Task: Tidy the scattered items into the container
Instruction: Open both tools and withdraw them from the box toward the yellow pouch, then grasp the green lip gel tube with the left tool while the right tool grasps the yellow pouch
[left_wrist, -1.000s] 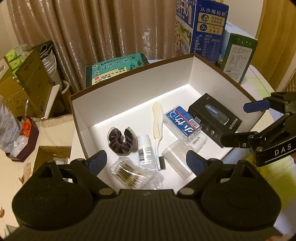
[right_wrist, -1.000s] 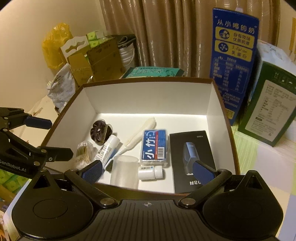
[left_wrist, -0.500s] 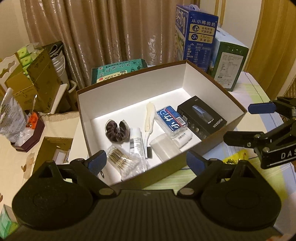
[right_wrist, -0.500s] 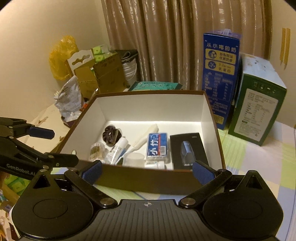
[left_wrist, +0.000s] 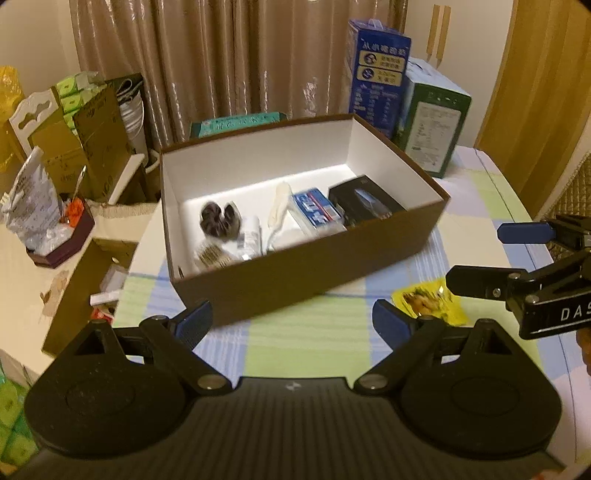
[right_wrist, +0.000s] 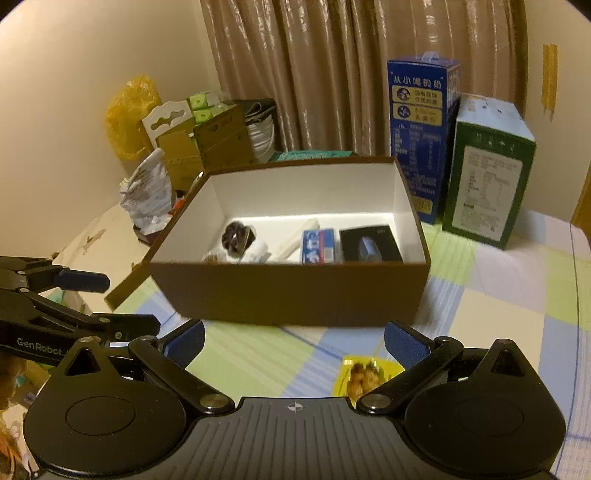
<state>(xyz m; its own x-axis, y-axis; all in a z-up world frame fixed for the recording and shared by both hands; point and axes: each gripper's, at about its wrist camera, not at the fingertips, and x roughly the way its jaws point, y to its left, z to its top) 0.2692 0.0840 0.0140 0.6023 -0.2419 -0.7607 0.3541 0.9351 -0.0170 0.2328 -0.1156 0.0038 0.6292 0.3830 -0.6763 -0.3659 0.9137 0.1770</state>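
The left tongs (left_wrist: 291, 319) and right tongs (right_wrist: 294, 341) both gape apart and hold nothing above the checked cloth-covered surface (right_wrist: 498, 295), near the brown white-lined cardboard box (right_wrist: 291, 291) holding the gathered items, while a small yellow snack packet (right_wrist: 364, 374) lies outside it.

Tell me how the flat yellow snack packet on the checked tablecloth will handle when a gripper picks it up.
The flat yellow snack packet lies thin against the checked tablecloth, so pinching an edge is probably hard. It looks like glossy film, likely slippery and floppy. It seems light for its size.
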